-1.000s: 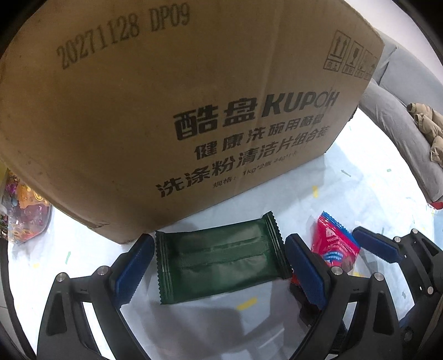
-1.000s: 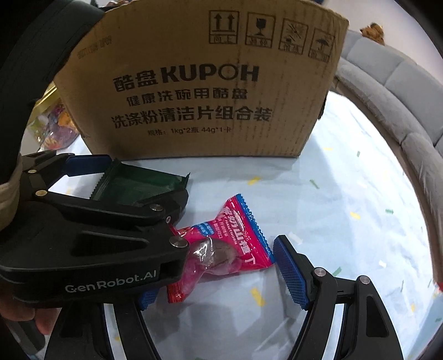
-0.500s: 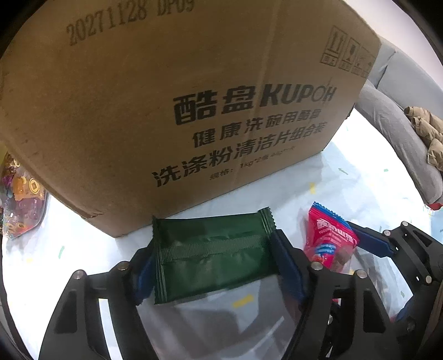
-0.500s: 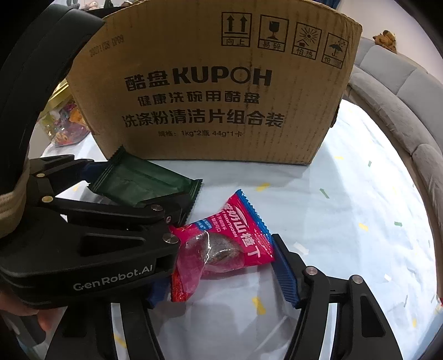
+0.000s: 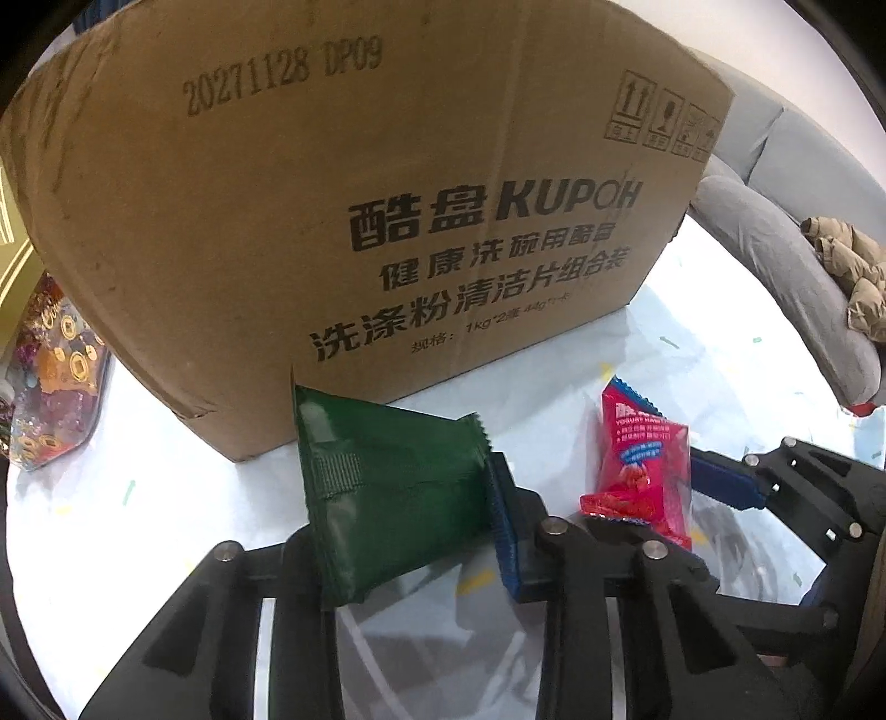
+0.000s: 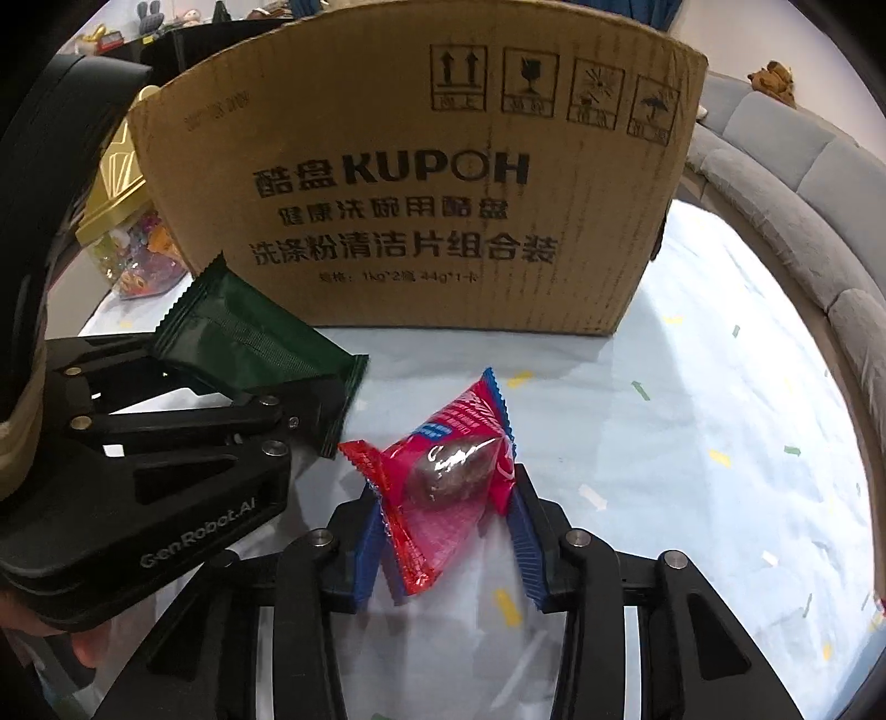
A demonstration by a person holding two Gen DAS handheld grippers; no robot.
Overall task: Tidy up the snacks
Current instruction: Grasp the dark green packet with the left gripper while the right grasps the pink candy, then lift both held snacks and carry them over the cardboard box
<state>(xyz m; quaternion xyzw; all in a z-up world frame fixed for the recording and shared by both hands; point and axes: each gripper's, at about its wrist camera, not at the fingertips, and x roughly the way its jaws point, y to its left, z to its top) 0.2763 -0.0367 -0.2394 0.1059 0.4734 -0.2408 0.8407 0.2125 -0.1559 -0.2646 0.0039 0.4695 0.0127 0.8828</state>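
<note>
I find both jaws just closed: left gripper (image 5: 410,531) pinching the green packet (image 5: 387,487), right gripper (image 6: 448,531) pinching the red candy (image 6: 448,476), near the cardboard box (image 6: 421,194). Boxing remains.

This looks like a home living room. A grey sofa (image 6: 797,183) with segmented cushions curves along the right and far side of the worktop (image 6: 692,399), which is covered in a pale cloth dotted with small coloured flecks. A brown plush toy (image 6: 772,77) sits on the sofa back, and more soft toys (image 6: 149,11) line a dark shelf at far left. A household cardboard box (image 6: 415,183) printed for dishwasher detergent stands on the worktop, with a clear tub of bright sweets (image 6: 138,255) to its left.
</note>
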